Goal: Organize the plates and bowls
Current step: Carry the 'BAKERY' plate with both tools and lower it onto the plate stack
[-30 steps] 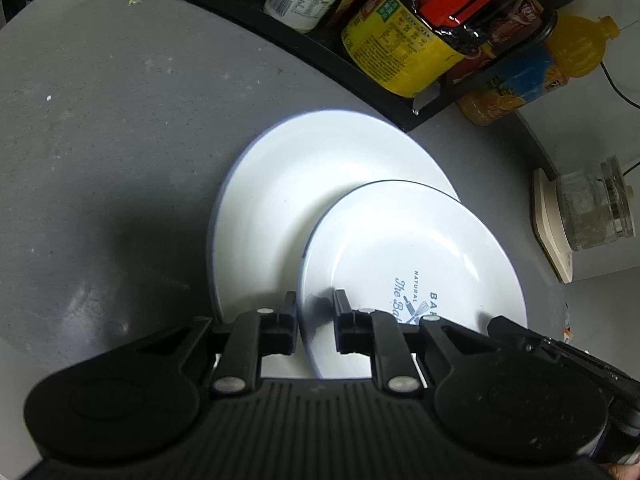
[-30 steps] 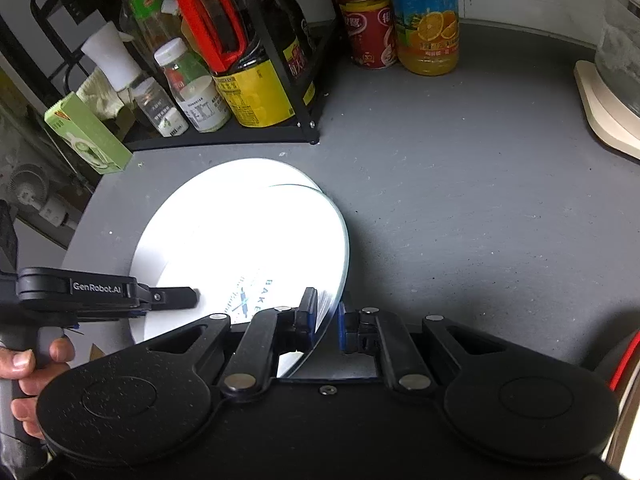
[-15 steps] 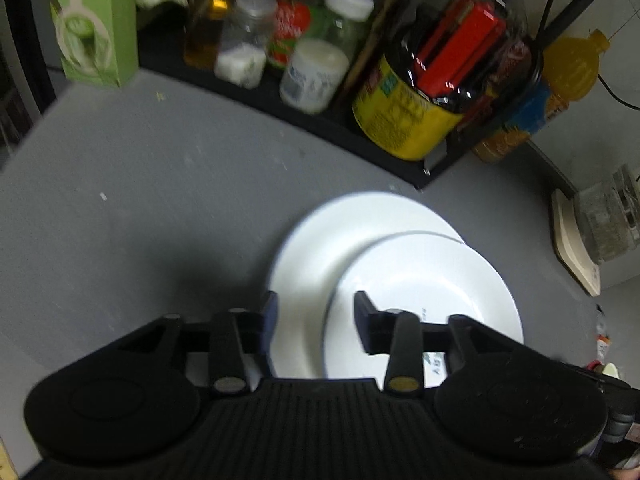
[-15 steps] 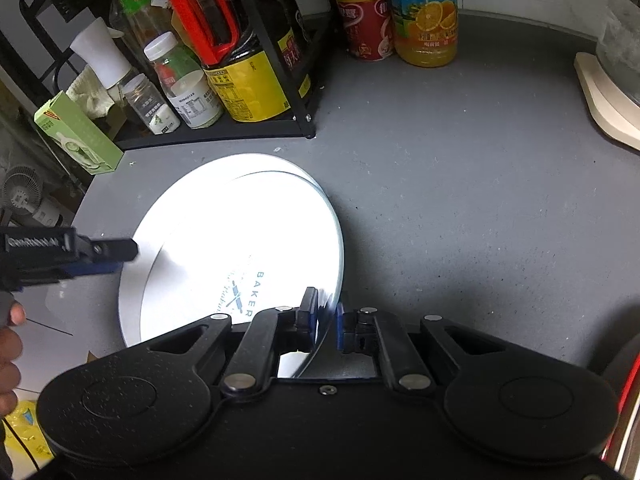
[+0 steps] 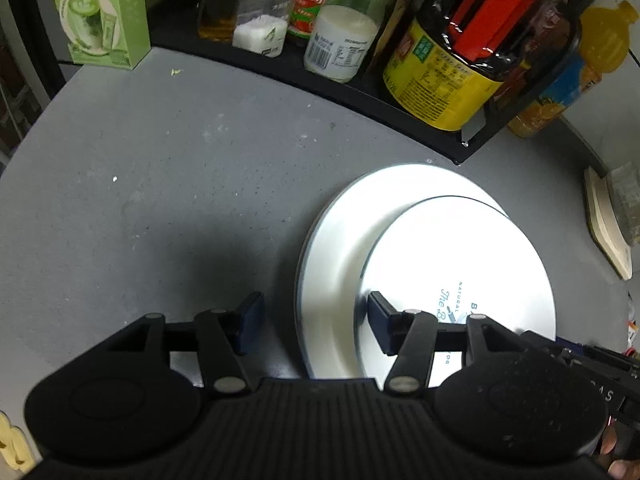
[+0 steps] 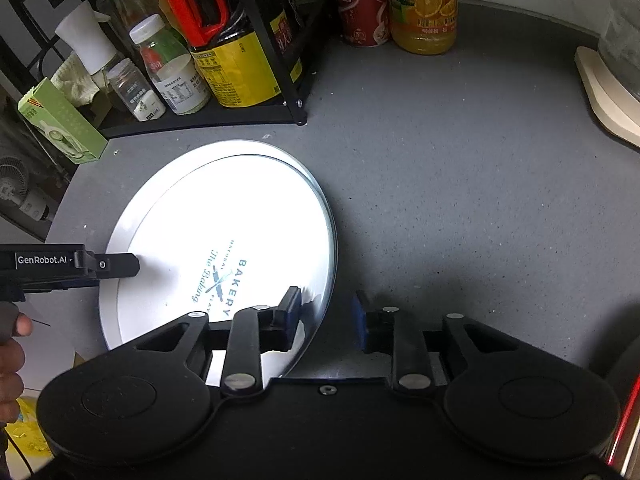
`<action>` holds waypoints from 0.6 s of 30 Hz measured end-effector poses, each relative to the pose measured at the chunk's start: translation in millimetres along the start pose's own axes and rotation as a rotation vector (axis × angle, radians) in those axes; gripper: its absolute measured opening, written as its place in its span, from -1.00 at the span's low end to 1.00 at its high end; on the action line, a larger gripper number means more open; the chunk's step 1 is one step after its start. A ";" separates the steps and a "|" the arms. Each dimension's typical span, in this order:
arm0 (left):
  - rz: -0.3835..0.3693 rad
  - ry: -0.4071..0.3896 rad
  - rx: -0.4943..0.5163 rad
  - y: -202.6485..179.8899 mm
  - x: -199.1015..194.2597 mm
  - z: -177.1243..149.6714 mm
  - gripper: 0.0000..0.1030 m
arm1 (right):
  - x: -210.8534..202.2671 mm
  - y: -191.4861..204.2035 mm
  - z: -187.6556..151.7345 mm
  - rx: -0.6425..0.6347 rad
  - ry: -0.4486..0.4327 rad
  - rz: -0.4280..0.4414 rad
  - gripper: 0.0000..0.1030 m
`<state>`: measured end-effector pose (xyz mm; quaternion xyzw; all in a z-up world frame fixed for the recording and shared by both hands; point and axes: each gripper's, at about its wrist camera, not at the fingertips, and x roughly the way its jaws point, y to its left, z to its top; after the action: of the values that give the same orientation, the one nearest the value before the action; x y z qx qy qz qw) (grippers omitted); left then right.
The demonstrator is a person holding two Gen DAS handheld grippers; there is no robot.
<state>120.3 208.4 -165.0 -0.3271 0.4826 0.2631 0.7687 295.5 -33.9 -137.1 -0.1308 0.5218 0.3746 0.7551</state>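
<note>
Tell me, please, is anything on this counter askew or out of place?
Only one thing: the smaller white plate with the blue bakery print lies off-centre on the larger plain white plate, shifted towards one side, so the stack is uneven. No spill or damage shows on the grey counter.

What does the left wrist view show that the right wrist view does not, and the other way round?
Only the left wrist view shows the left gripper head-on, jaws opening astride the large plate's rim. Only the right wrist view shows the red can and the right gripper, jaws opening around the printed plate's edge. Both show the stacked plates, green box and yellow-labelled bottle.
</note>
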 end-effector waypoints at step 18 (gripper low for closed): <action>0.028 -0.030 0.015 11.4 -0.5 5.0 0.22 | 13.9 9.9 2.9 0.006 0.021 -0.021 -0.21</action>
<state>114.6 219.5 -165.7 -0.3106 0.4774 0.2751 0.7745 293.0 -19.4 -146.2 -0.1379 0.5295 0.3639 0.7538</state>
